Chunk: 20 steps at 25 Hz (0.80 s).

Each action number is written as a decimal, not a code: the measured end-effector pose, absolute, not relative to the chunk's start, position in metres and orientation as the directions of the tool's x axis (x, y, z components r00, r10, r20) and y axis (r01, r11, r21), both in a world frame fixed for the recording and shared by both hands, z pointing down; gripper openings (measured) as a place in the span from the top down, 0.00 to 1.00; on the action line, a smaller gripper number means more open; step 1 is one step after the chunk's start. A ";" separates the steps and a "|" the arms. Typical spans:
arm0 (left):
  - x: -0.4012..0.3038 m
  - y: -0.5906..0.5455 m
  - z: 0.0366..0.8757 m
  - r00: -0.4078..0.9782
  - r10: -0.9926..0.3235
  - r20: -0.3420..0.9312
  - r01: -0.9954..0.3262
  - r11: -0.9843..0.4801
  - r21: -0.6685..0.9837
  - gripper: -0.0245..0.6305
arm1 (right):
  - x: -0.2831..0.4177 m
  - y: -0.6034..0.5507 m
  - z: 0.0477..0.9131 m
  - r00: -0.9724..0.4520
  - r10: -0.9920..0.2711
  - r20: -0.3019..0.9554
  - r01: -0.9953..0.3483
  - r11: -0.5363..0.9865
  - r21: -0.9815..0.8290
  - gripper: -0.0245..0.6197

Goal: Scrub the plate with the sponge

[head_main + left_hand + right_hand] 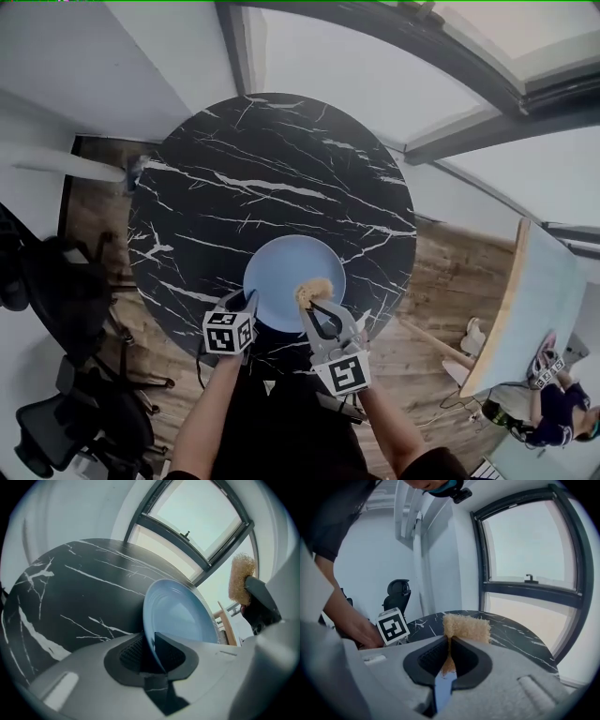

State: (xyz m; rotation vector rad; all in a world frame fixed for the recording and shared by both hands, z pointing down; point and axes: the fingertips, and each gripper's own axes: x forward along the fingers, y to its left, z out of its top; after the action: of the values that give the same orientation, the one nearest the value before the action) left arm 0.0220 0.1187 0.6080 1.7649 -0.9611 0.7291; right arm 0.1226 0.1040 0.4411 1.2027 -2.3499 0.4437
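Left gripper view shows the left tool (151, 652) closed on the rim of the blue plate (180, 613). The right tool (449, 657) pinches the sponge (466, 627) at the plate's near edge, on the black bench (272, 178)

from up top i see a light blue plate (286, 267) near my edge of the black marble table (262, 159), left gripper (245, 300) at its rim, right gripper (312, 303) holding a tan sponge (316, 288) over the plate's near side.

One plate (286, 267), one sponge (315, 288), one bench (234, 187) and two tongs, the left tongs (247, 300) and the right tongs (314, 302), are counted.
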 end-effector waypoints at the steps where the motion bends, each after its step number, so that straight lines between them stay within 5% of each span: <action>1: 0.015 0.121 0.608 0.510 -0.273 0.816 -0.857 -0.244 0.453 0.86 | 0.118 0.105 0.445 -0.516 -0.661 0.545 -0.814 0.577 -0.072 0.93; 20: -0.016 0.115 0.608 0.618 -0.257 0.743 -0.786 -0.209 0.581 0.92 | 0.009 0.118 0.576 -0.556 -0.277 0.783 -0.497 0.866 -0.047 0.93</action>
State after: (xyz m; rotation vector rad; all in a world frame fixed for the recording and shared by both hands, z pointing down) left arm -0.0158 0.1149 0.6082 1.7618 -0.8517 0.6119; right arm 0.0091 0.1176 0.5755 0.5574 -2.1905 0.3329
